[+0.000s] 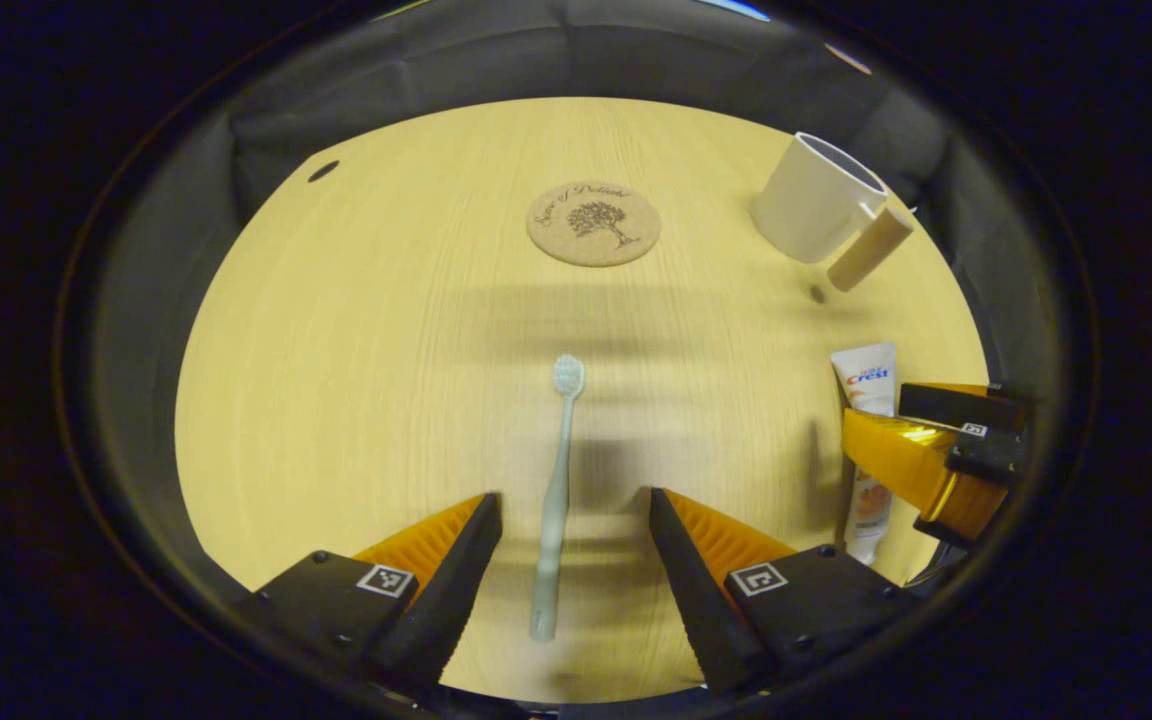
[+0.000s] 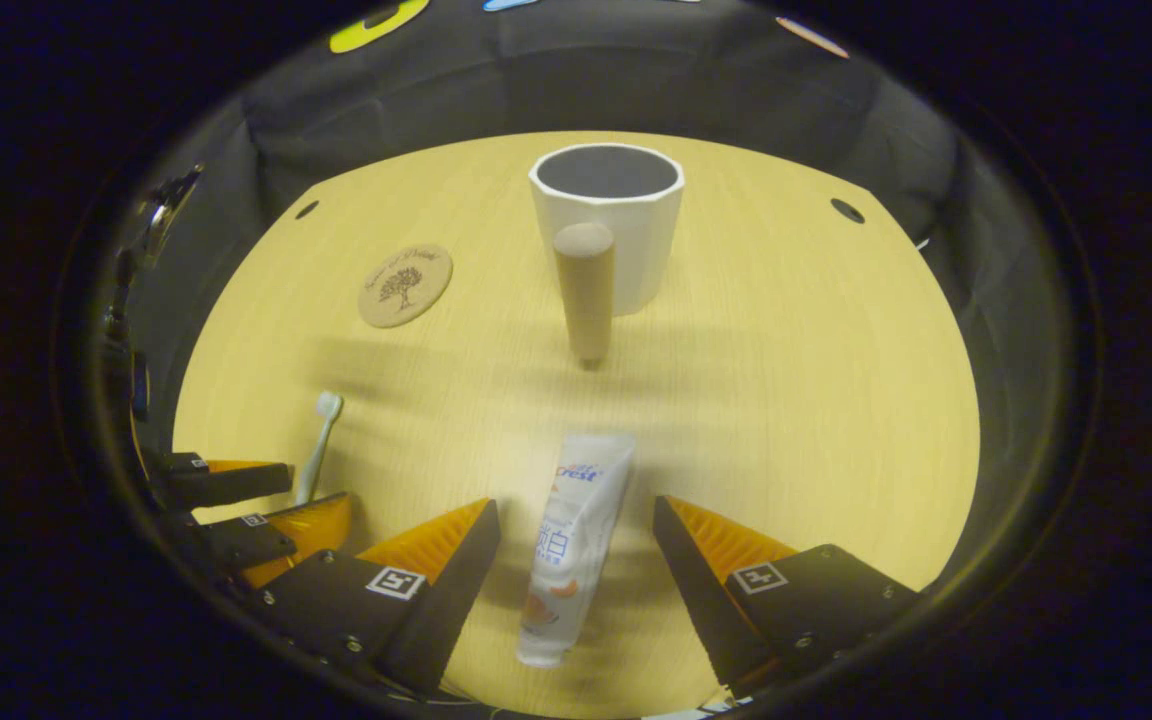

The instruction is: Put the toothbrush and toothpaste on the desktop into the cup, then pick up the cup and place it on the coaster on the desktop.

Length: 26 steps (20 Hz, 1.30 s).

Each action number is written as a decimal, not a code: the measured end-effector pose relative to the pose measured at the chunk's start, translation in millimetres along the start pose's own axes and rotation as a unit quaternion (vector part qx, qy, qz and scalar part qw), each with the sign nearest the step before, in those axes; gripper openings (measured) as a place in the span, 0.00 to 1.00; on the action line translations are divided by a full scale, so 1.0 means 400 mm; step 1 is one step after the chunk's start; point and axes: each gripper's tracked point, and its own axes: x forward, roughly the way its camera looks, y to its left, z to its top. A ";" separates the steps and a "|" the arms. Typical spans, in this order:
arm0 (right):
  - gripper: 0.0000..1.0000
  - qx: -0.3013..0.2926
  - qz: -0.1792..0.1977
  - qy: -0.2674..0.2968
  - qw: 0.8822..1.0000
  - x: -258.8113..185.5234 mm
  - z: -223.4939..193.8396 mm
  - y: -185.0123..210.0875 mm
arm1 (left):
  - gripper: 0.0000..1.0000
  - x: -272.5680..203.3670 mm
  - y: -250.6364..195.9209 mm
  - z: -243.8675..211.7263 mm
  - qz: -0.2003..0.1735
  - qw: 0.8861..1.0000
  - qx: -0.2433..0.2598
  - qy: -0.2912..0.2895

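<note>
A pale green toothbrush point(image 1: 556, 490) lies flat on the wooden desktop point(image 1: 386, 330), bristles pointing away. My left gripper point(image 1: 574, 510) is open and straddles its handle without touching it. A white toothpaste tube point(image 2: 571, 540) lies on the desktop point(image 2: 796, 400) between the spread fingers of my right gripper point(image 2: 574, 515), which is open too. Beyond it stands a white cup point(image 2: 611, 230) with a wooden handle point(image 2: 586, 290) turned toward me. The cork coaster point(image 2: 404, 285) lies left of the cup. In the left gripper view I see the coaster point(image 1: 593, 223), the cup point(image 1: 816, 200), the tube point(image 1: 868, 385) and the right gripper point(image 1: 936, 450).
The booth's dark cloth wall point(image 2: 576, 90) rings the desktop on all sides. Small round holes point(image 2: 846, 210) mark the desktop's far corners. The left gripper point(image 2: 236, 510) shows at the lower left of the right gripper view, beside the toothbrush head point(image 2: 326, 405).
</note>
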 end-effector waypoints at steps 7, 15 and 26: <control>0.82 0.002 0.004 0.023 1.000 0.026 -0.013 0.001 | 0.78 -0.001 -0.022 0.002 -0.006 1.000 0.022 0.013; 0.54 0.016 0.008 0.034 0.999 0.018 -0.024 0.001 | 0.29 0.000 -0.016 0.008 -0.010 1.000 0.024 0.015; 0.31 0.035 0.030 0.024 0.999 0.028 -0.039 0.010 | 0.12 -0.011 0.002 0.003 -0.022 0.999 0.024 0.001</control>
